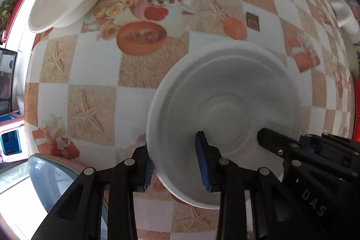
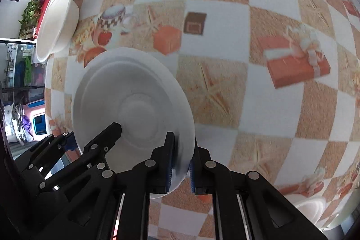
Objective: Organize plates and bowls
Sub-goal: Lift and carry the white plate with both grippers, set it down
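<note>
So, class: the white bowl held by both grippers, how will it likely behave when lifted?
The white bowl looks like thin moulded pulp, so it is probably light. The left gripper and right gripper pinch opposite rims; the wall may flex. Its matte surface should resist slipping.

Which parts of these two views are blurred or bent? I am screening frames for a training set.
Left wrist view: the tablecloth checks bow strongly toward the edges, the print looks softly smeared, and the white plate is shaded grey. Right wrist view: the printed gift box shows streaky blur, and the plate rim between the right gripper pads is smeared.
</note>
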`<action>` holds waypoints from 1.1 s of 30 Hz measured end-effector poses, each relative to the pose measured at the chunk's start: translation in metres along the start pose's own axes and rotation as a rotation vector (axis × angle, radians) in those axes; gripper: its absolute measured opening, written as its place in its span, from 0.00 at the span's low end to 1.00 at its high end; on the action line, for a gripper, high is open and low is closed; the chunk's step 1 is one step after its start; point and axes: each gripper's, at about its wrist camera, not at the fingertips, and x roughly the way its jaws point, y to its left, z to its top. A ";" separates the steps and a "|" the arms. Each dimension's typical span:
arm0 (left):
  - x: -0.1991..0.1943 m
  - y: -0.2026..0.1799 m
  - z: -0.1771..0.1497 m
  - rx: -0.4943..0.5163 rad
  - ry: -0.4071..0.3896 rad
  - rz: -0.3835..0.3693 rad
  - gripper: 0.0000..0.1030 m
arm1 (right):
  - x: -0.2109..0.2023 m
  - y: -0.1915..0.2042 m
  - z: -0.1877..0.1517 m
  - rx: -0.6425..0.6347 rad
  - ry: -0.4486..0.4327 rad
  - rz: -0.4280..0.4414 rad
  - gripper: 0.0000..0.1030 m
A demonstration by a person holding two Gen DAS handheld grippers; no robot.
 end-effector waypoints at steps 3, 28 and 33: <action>0.002 -0.005 -0.023 0.040 0.015 -0.001 0.36 | 0.003 -0.008 -0.029 0.017 0.021 0.003 0.12; -0.067 -0.162 -0.075 0.508 -0.049 -0.059 0.40 | -0.094 -0.087 -0.135 0.300 -0.144 -0.072 0.14; -0.059 -0.192 -0.085 0.578 -0.014 -0.069 0.42 | -0.103 -0.125 -0.155 0.397 -0.152 -0.094 0.14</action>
